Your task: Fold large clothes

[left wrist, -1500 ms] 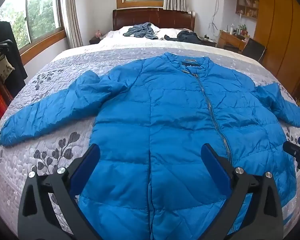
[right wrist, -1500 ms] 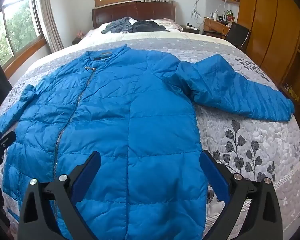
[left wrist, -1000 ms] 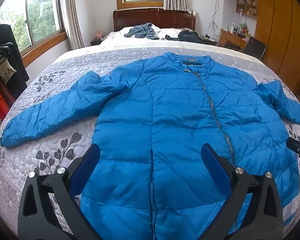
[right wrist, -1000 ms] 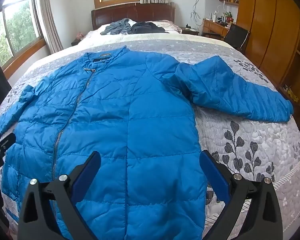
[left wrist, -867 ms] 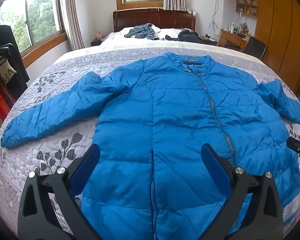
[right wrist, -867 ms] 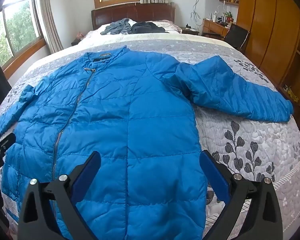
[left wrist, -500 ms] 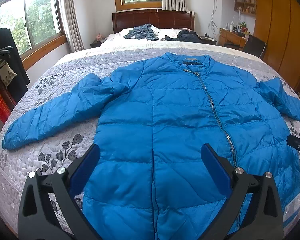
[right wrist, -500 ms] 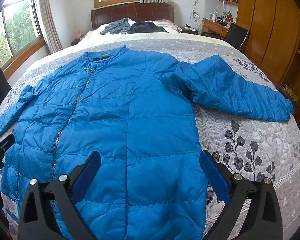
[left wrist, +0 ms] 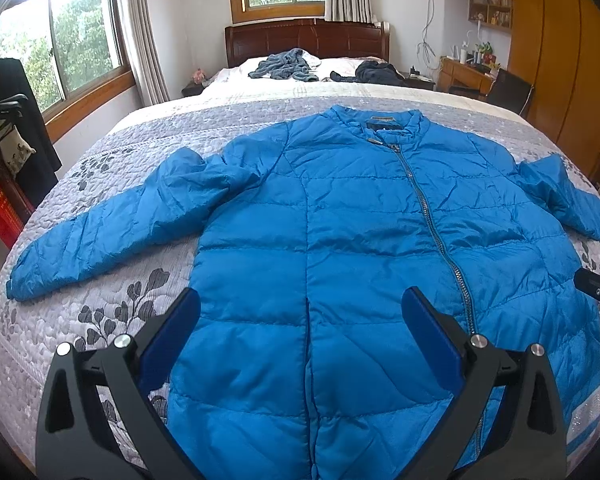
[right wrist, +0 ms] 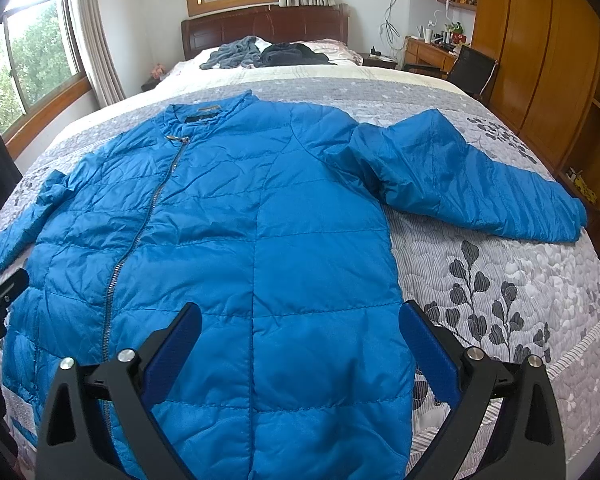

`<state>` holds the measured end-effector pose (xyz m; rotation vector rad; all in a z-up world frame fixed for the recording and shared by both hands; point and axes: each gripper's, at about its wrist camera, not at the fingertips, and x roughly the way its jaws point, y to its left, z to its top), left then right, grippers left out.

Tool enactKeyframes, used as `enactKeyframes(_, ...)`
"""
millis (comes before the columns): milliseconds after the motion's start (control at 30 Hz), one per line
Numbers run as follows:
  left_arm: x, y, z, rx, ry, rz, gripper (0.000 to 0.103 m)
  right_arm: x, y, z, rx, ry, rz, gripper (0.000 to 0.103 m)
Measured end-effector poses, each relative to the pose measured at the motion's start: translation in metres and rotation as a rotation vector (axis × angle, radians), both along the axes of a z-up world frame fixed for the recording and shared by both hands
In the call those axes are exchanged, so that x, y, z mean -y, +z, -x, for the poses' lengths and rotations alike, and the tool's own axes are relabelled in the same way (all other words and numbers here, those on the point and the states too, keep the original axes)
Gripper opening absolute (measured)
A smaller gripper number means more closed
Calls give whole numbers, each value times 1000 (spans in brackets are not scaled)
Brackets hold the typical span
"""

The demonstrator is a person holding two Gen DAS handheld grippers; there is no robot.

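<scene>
A blue puffer jacket (left wrist: 352, 240) lies flat, front up and zipped, on the grey floral quilt of a bed (left wrist: 112, 312), collar toward the headboard (left wrist: 308, 40). Its 2 sleeves spread out to either side of its body. My left gripper (left wrist: 300, 332) hovers above the jacket's lower hem, jaws spread wide, holding nothing. My right gripper (right wrist: 300, 336) hangs over the same hem, just as wide and empty. Beyond the jacket's collar, 2 dark heaps of clothes (right wrist: 260, 54) lie near the headboard.
</scene>
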<state>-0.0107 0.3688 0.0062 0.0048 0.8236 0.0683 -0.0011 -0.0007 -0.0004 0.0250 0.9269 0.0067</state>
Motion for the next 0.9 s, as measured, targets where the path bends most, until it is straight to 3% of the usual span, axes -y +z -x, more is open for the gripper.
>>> enactKeyframes(900,-5,1,1,0,0,-5,100,0,-1,0,0,-2,2,99)
